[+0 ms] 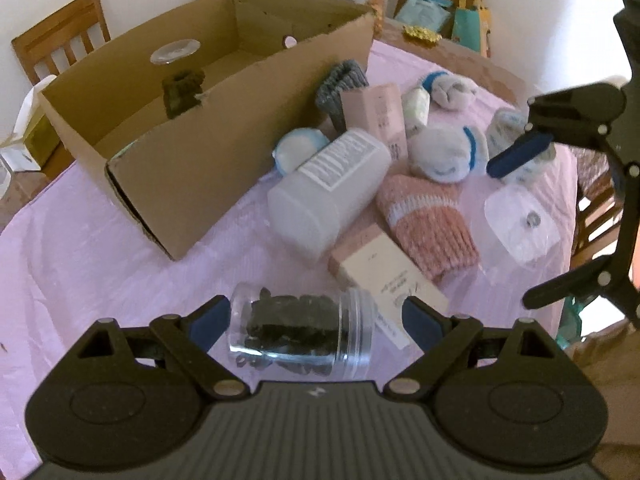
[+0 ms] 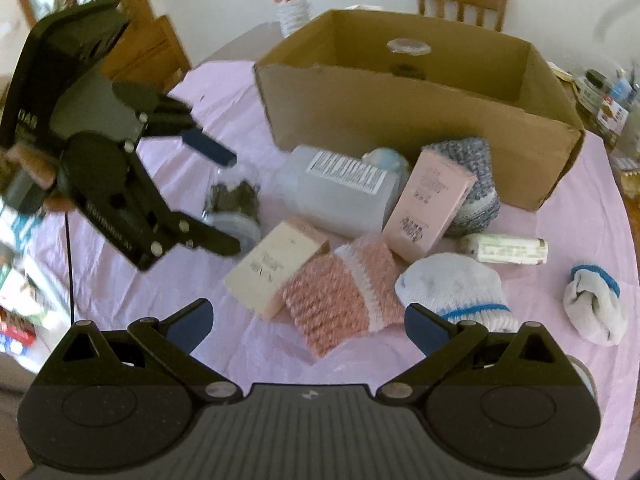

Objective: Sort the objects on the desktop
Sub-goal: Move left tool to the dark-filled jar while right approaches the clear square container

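Observation:
A clear jar of dark pieces point(image 1: 302, 330) lies on its side on the pink tablecloth point(image 1: 80, 248), between the open fingers of my left gripper point(image 1: 314, 320); the pads stand just off its ends. It also shows in the right wrist view point(image 2: 232, 204), with the left gripper point(image 2: 216, 196) around it. My right gripper point(image 2: 308, 322) is open and empty above a pink knitted sock point(image 2: 340, 288). A cardboard box point(image 1: 208, 120) holds another jar of dark pieces point(image 1: 180, 88).
A pile lies right of the box: a white plastic bottle point(image 1: 328, 188), pink cartons point(image 1: 380, 116), a cream carton point(image 1: 388, 280), white socks with blue bands point(image 1: 444, 152), a grey knitted sock point(image 1: 340, 88). Wooden chairs stand round the table.

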{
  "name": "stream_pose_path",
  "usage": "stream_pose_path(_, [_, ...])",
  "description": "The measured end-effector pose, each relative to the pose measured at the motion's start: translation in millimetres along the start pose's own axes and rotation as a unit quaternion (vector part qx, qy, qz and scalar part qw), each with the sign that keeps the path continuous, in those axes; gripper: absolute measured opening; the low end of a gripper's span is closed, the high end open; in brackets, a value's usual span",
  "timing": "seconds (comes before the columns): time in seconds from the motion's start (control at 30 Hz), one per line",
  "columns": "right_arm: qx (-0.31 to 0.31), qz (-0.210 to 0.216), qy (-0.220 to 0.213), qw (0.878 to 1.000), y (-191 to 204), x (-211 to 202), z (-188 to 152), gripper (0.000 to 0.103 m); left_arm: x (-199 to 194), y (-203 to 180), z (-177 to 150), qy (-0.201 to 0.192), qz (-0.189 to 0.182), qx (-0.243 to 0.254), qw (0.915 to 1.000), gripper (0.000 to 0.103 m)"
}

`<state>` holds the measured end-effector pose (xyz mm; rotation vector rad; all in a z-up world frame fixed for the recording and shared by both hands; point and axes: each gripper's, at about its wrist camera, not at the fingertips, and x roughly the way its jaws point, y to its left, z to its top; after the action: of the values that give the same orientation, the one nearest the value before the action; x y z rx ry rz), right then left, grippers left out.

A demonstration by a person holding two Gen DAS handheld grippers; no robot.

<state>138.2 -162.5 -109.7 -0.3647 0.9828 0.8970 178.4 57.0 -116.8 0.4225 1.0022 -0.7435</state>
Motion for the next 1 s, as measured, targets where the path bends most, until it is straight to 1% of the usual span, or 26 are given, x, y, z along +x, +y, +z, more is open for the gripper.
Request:
stream_pose_path(0.13, [-0.027,-0.002,0.019,0.999,0.9,2.5,-10.6,0.103,-0.4,-3.2,-5.5,0.001,0.007,0.015,0.9999,0.092])
stream_pose_path(0.33, [-0.051,-0.023,0.038,0.998,-3.1,8.1,-23.3,0.103,-0.3,-4.0,-9.6,0.006,0.008,0.021,0.9997,0.092])
stream_pose_path(0.47, [-0.075,-0.015,0.053,0.996,-2.5,7.9,-24.9,0.103,0.9,-6.3,-12.0,0.011,0.009,0.032,0.9994,0.092])
stream_pose_path(0.57, [-0.119,-0.006,0.073,0.99,0.0,11.3,-24.3,0.103,1.9,-8.2,-12.8,0.012,0.014,0.042,0.9989,0.092])
stream_pose_path(0.63, [-0.143,0.01,0.09,0.985,-1.6,14.9,-23.3,0.103,2.5,-8.3,-12.9,0.014,0.015,0.043,0.9989,0.092])
stream_pose_path(0.73, [-0.162,0.036,0.122,0.979,-8.1,26.0,-22.3,0.103,3.7,-8.4,-13.1,0.017,0.017,0.042,0.9988,0.092])
stream_pose_path(0.8, [-0.17,0.045,0.141,0.974,-12.0,34.3,-22.1,0.103,4.7,-10.1,-13.7,0.02,0.022,0.045,0.9986,0.092])
stream_pose_path(0.9, [-0.174,0.049,0.163,0.97,-15.3,44.6,-22.7,0.103,8.0,-10.9,-14.2,0.026,0.027,0.042,0.9984,0.092])
stream_pose_path(1.0, [-0.191,0.038,0.162,0.967,-13.2,46.9,-22.8,0.103,13.9,-9.6,-15.5,0.033,0.028,0.035,0.9984,0.092])
